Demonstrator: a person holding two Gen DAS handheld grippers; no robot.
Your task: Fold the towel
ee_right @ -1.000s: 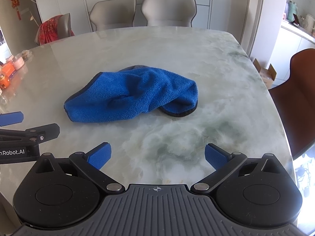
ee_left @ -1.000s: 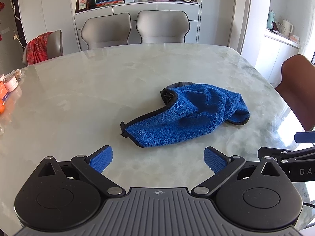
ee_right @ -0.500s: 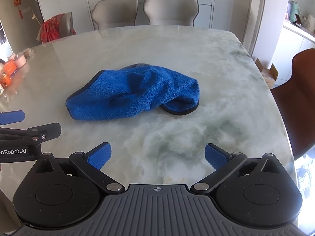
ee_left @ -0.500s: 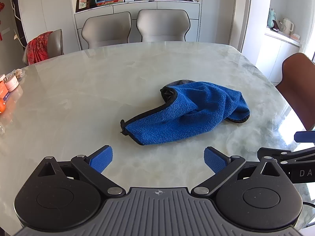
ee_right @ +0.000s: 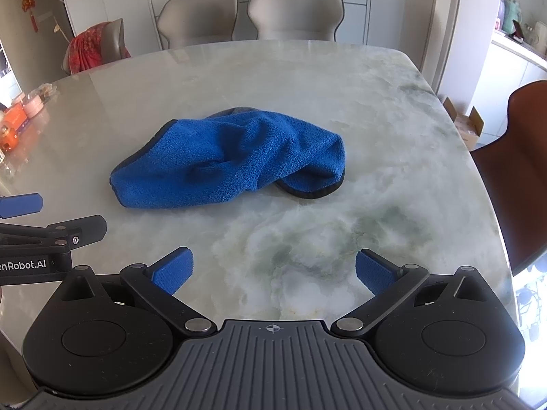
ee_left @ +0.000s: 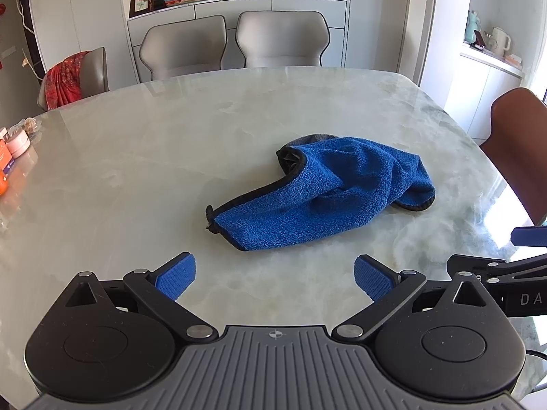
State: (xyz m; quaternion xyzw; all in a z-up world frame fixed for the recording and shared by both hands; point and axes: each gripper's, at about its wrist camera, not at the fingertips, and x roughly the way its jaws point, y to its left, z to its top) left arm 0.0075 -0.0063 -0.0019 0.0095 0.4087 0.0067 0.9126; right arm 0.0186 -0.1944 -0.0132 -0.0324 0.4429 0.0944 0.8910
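A blue towel [ee_left: 318, 194] with a dark hem lies crumpled in a loose heap on the pale marble table [ee_left: 154, 157]. In the right wrist view the same towel [ee_right: 232, 160] sits ahead and slightly left. My left gripper [ee_left: 275, 278] is open, hovering short of the towel's near corner with nothing between its blue pads. My right gripper [ee_right: 273, 275] is open too, a little back from the towel's right end. Each view catches the other gripper's finger at its edge: the right gripper [ee_left: 495, 256] and the left gripper [ee_right: 44, 225].
Two grey chairs [ee_left: 236, 44] stand at the table's far side, and one with a red cloth [ee_left: 65, 78] at the far left. A brown chair [ee_left: 519, 143] is at the right edge. Small jars and orange items [ee_left: 13, 150] crowd the left rim.
Both grippers have drifted slightly; the towel sits a touch lower and nearer in both views. The towel itself has not moved, and both grippers stay open.
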